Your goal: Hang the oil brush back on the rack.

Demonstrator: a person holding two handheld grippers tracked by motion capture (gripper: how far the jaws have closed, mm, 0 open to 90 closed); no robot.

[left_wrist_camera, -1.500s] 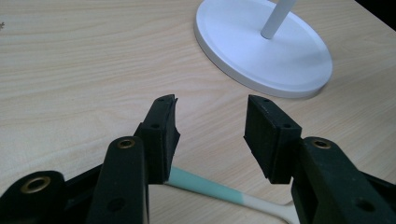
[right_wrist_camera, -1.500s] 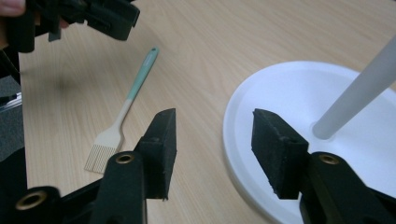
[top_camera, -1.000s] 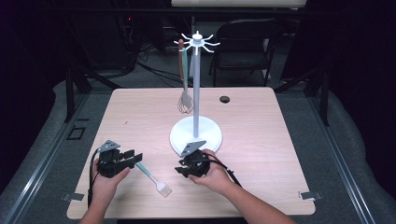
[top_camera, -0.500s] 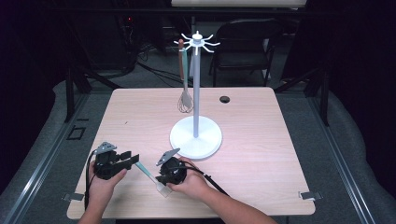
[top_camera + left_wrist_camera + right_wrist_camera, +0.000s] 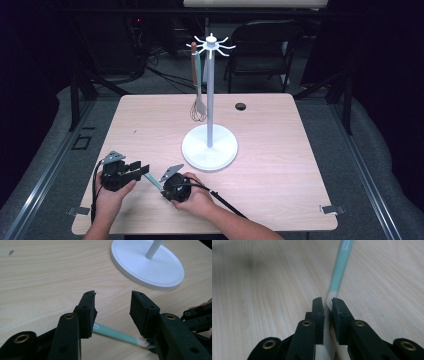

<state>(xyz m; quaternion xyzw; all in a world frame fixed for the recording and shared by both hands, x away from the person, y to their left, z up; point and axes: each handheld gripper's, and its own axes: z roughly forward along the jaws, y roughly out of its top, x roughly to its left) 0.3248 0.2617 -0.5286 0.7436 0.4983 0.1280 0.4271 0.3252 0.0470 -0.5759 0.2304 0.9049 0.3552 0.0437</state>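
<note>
My left claw (image 5: 143, 169) sits left of the white stand (image 5: 209, 148), low over the table (image 5: 280, 150), jaws wide apart and holding nothing. In the left gripper view the mint handle of the spatula (image 5: 117, 333) runs across under the gap, the pads not touching it. I judge I keep this claw parked there so the handle end is covered while the other claw grabs.

The spatula (image 5: 154, 181) lies flat on the table, left of and nearer to me than the stand's base, between my two claws. Handle end points toward the left claw, pale head end toward the right one.

My right claw (image 5: 170, 187) is next, also nearer to me than the stand's base. Its jaws have just been closing and now stand narrow. In the right gripper view the pale neck of the spatula (image 5: 329, 300) sits between the pads at the tips, the mint handle running away up the picture. The pads look pressed on it, so I call it held by the neck, tool not yet off the table. Gripping at the neck makes sense, I think: it leaves the handle end free for hanging.

The stand itself is upright mid-table, hooks at the top, with a whisk (image 5: 198, 107) hanging to its left side. Beyond the stand, to its right, a small black disc (image 5: 241, 106).
</note>
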